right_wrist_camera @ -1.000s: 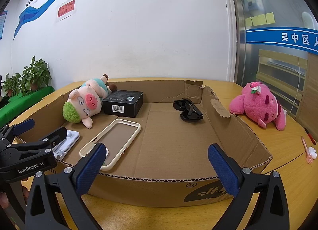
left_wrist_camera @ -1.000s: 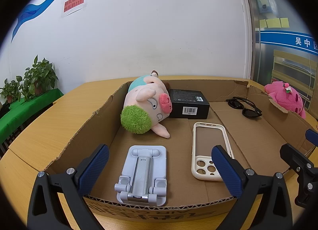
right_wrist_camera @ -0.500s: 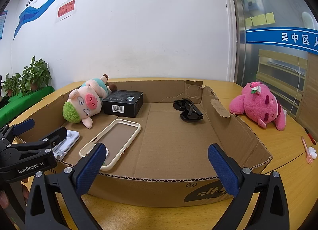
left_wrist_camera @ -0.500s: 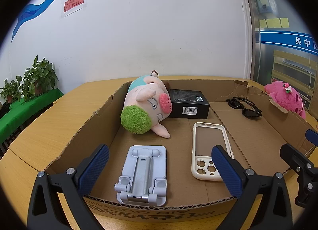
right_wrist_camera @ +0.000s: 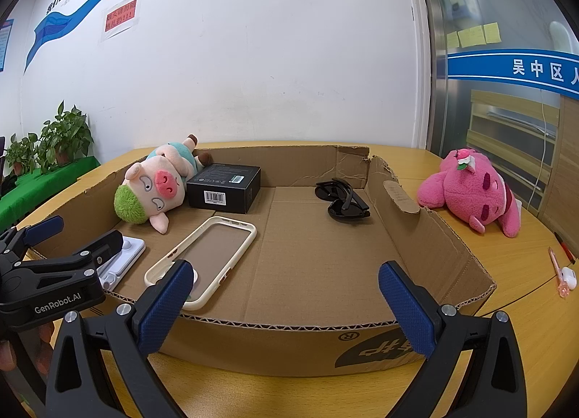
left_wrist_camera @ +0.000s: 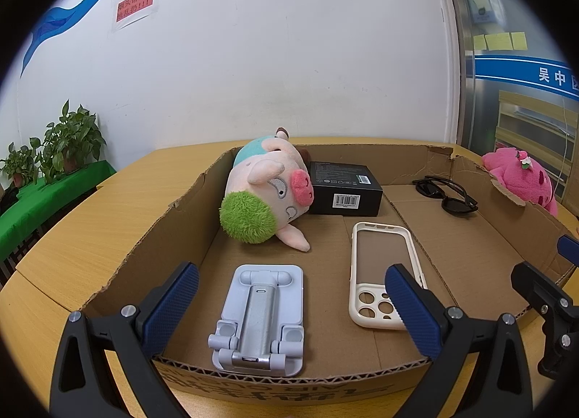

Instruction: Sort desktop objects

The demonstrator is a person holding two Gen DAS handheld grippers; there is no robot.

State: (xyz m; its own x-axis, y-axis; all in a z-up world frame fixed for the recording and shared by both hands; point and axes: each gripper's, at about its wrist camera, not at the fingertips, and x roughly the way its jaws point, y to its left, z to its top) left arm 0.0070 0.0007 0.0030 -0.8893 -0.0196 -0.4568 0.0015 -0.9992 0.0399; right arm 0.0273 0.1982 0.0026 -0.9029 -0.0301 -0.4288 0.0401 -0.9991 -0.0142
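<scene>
Both grippers are hovering wide open, holding nothing — the pink plush (right_wrist_camera: 474, 193) is lying on the counter (right_wrist_camera: 506, 273) outside the cardboard tray (right_wrist_camera: 427, 237), at two o'clock from the right gripper (right_wrist_camera: 286, 295), the nearer; the left gripper (left_wrist_camera: 289, 298) is facing the tray.

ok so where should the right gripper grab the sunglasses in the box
Probably the bridge of the sunglasses, coming down from above with the right gripper: they lie folded and flat on the cardboard box floor, so a side approach would scrape the floor, and the lenses look smudge-prone.
</scene>
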